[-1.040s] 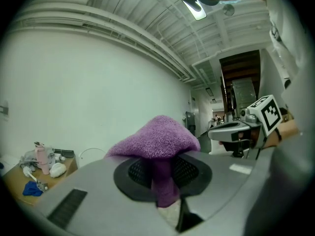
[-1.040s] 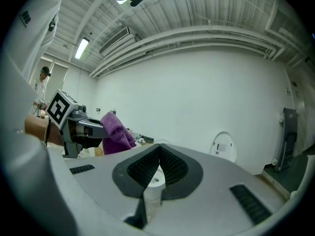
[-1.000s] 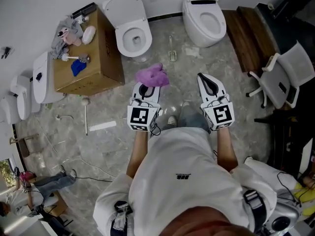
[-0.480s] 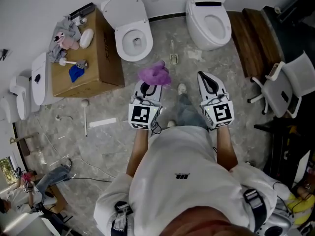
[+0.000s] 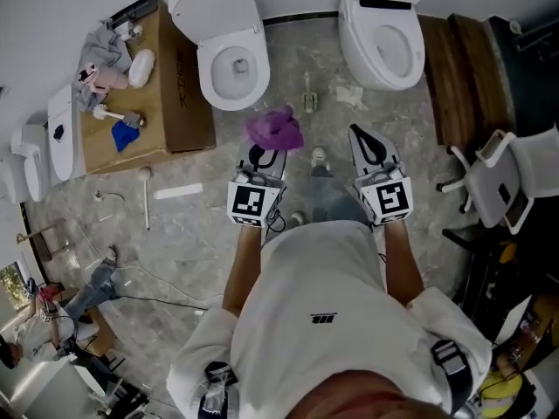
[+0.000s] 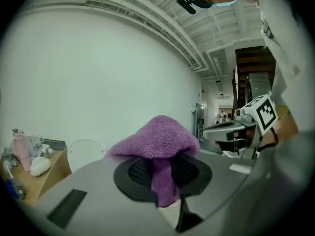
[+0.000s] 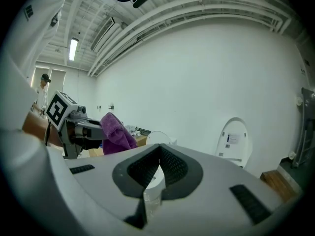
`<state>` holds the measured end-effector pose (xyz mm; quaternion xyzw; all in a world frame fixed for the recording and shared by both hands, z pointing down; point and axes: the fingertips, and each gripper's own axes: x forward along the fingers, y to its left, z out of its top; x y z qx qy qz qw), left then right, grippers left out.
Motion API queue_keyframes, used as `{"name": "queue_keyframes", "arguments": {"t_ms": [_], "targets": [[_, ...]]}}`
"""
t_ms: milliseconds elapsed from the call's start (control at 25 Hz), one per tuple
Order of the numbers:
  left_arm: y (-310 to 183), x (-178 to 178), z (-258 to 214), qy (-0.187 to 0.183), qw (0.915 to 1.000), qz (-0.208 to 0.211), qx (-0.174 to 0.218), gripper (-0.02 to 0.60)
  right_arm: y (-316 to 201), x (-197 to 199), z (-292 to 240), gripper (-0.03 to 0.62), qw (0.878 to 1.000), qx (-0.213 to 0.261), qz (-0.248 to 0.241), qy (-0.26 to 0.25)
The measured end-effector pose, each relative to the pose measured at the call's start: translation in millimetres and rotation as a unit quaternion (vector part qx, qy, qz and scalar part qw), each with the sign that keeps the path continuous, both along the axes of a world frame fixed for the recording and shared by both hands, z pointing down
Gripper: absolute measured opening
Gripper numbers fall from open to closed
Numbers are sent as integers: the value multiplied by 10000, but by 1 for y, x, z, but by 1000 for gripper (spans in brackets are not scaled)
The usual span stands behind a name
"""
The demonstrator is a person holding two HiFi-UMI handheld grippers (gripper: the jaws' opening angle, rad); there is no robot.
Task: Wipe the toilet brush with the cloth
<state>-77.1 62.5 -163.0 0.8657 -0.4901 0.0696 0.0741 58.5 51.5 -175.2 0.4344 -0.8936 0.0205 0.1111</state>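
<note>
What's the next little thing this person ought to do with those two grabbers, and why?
Probably open the right gripper and reach for something to wipe: its jaws are shut on nothing, while the left gripper pinches the purple cloth. Nothing to wipe is in hand yet, so wiping cannot start.

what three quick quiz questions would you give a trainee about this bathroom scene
1. True or false: the left gripper is shut on the fuzzy purple cloth.
2. What is between the jaws of the right gripper? A) nothing B) a blue rag C) a brush
3. Fill in: in the head view, the brown cardboard box stands to the ___ of the white toilet closest to the cloth.

Key: 1 true; 2 A; 3 left.
</note>
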Motion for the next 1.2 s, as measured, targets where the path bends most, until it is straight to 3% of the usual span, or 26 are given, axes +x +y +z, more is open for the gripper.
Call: {"name": "queue_keyframes", "arguments": {"t_ms": [480, 880, 1200], "targets": [[-122, 11, 97, 181, 9979, -13, -623, 67, -127, -8, 112, -5, 9965, -610, -528, 232], [-181, 20, 202, 97, 9940, -40, -1089, 67, -187, 0, 214, -5, 9926, -1095, -490, 196], [-200, 16, 274, 69, 9911, -106, -1328, 67, -206, -2, 295, -3, 9882, -1338, -669, 335]]}}
